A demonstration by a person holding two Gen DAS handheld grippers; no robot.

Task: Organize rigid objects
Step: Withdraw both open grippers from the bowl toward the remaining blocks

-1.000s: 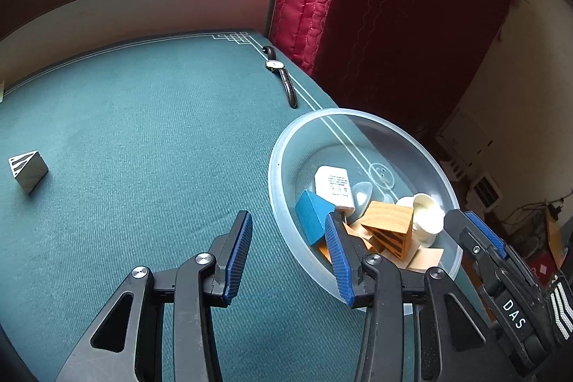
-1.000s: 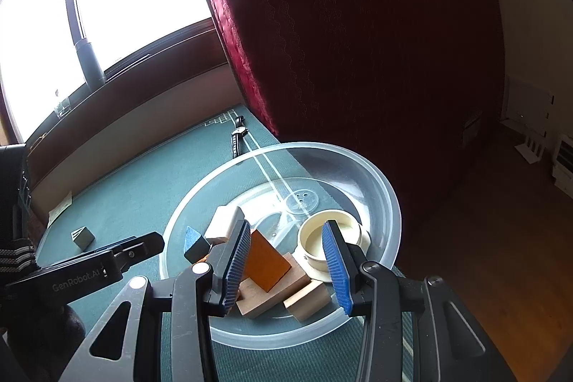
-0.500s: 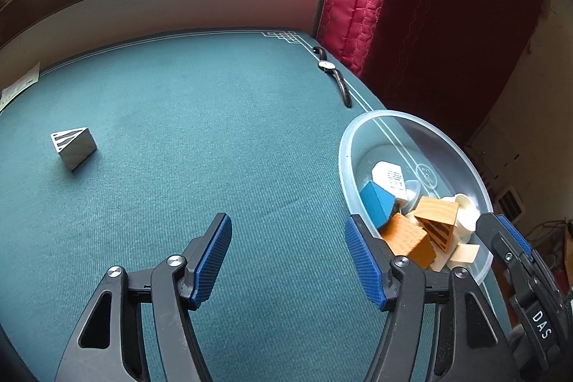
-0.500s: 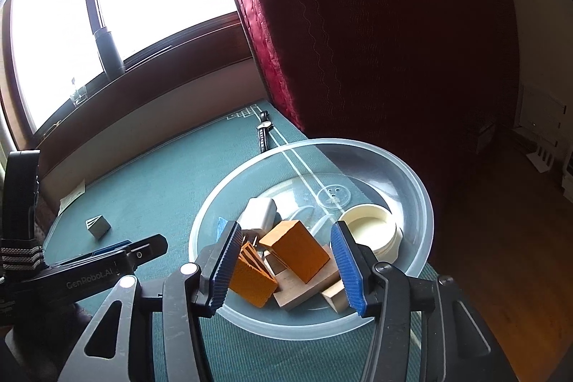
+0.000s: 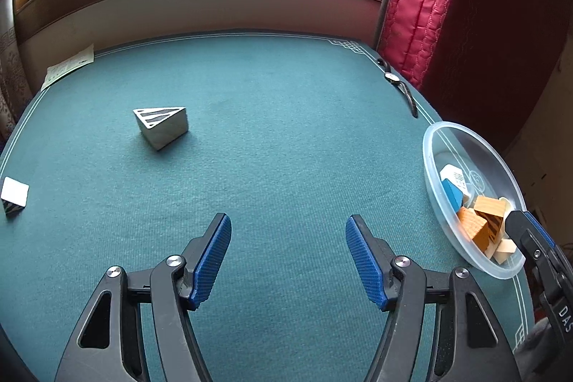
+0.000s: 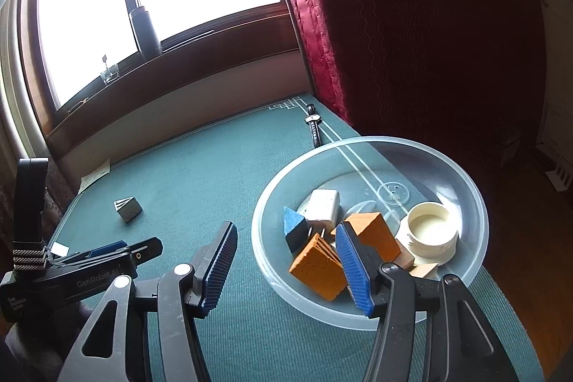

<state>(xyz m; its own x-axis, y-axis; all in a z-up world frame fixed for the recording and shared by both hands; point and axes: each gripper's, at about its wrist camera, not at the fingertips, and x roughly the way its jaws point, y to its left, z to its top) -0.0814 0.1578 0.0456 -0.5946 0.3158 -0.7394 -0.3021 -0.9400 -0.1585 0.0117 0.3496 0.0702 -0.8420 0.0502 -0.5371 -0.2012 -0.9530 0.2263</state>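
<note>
Left tool [image 5: 288,240] gaping, empty, just widened, over bare green desk [image 5: 286,138]. Grey wedge block [image 5: 163,126] ahead and to its left, well apart. Right tool [image 6: 286,249] spread, still widening, empty, at near rim of clear bowl [image 6: 465,188] holding blocks.

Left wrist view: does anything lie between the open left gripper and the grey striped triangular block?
Nothing: only bare green table cloth lies between the left gripper and the grey striped triangular block.
</note>
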